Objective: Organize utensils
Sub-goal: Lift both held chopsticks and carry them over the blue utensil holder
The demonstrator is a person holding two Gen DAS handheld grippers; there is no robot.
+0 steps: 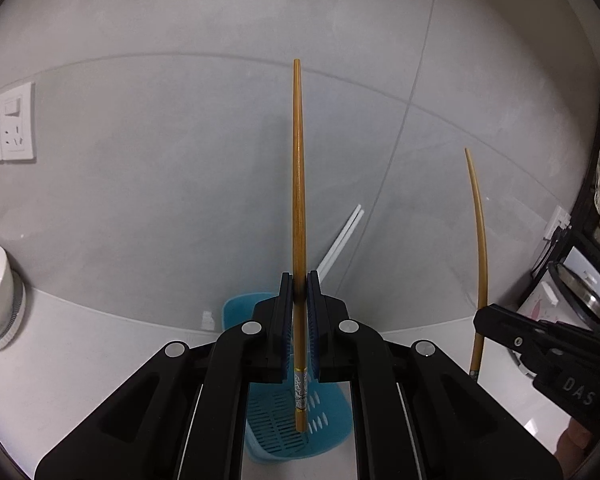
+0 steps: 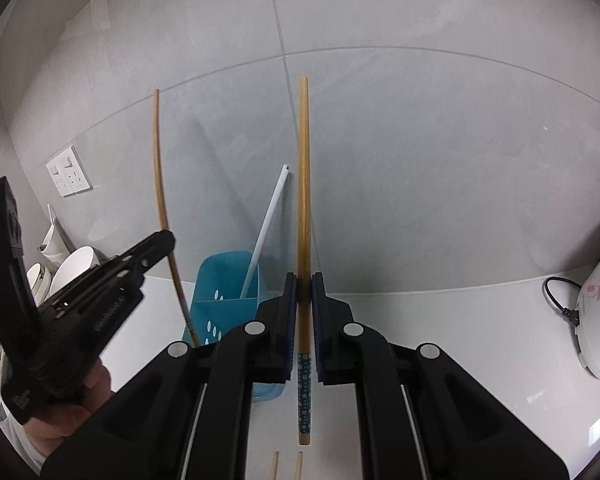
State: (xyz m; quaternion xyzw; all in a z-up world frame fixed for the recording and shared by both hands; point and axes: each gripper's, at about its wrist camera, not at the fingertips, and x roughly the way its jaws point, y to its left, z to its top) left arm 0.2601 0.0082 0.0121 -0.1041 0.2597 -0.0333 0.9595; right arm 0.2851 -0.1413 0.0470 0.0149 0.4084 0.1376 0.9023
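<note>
The left claw is clamped on a silver-banded wooden chopstick, the right claw on a teal-dotted chopstick; both hang over the blue caddy on the tabletop. White chopsticks already stand inside; two chopstick tips, cut off below, look unsorted.

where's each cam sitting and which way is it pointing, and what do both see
Left wrist: rides on the left gripper, looks along its fingers toward the grey tiled wall; jaws shut on a wooden chopstick; the right gripper shows at right.
Right wrist: rides on the right gripper, faces the same wall; jaws shut on a teal-dotted chopstick; the left gripper and a hand show at left.
Shared: blue utensil basket, white chopsticks, wall sockets.
</note>
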